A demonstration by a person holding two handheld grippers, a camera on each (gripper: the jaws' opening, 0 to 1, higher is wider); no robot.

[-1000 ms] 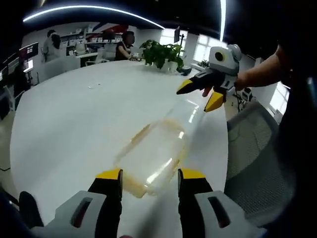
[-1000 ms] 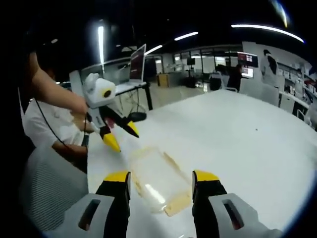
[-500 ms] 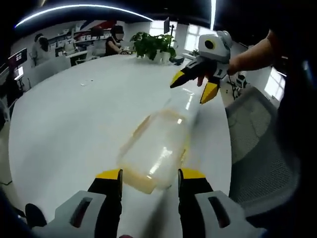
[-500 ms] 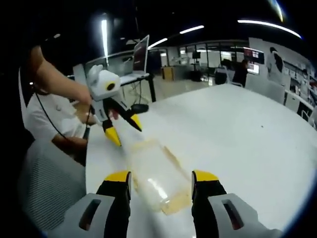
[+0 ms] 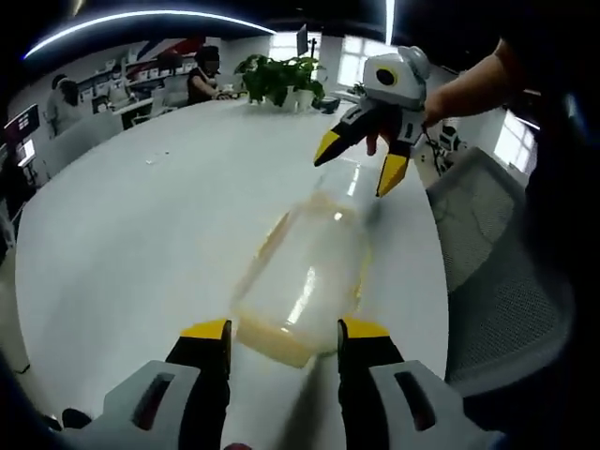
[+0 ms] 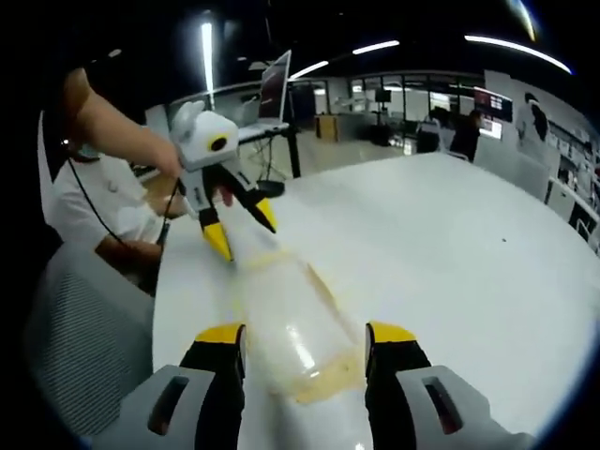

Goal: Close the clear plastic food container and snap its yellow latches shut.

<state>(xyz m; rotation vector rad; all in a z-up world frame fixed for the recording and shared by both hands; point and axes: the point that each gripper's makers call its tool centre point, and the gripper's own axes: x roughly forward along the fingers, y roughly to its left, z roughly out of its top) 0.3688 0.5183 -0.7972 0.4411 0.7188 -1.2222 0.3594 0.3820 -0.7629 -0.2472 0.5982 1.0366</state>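
Observation:
A clear plastic food container (image 5: 305, 272) with pale yellow latches lies on the white table (image 5: 131, 234), blurred by motion. My left gripper (image 5: 282, 330) stands open just before its near end. At the container's far end my right gripper (image 5: 359, 161) hangs open above it, held by a person's hand. In the right gripper view the same container (image 6: 286, 323) runs away from my right gripper (image 6: 305, 335), whose jaws are apart. At the far end, my left gripper (image 6: 239, 228) is open. I cannot tell whether the lid is seated.
A grey mesh office chair (image 5: 497, 281) stands at the table's edge on the right. A potted plant (image 5: 281, 80) sits at the far side. People sit at desks in the background (image 5: 202, 75). A monitor on a stand (image 6: 274, 94) rises behind the table.
Both cameras have drawn closer to the container, so it looms larger between each pair of jaws. Each gripper's jaws stay apart.

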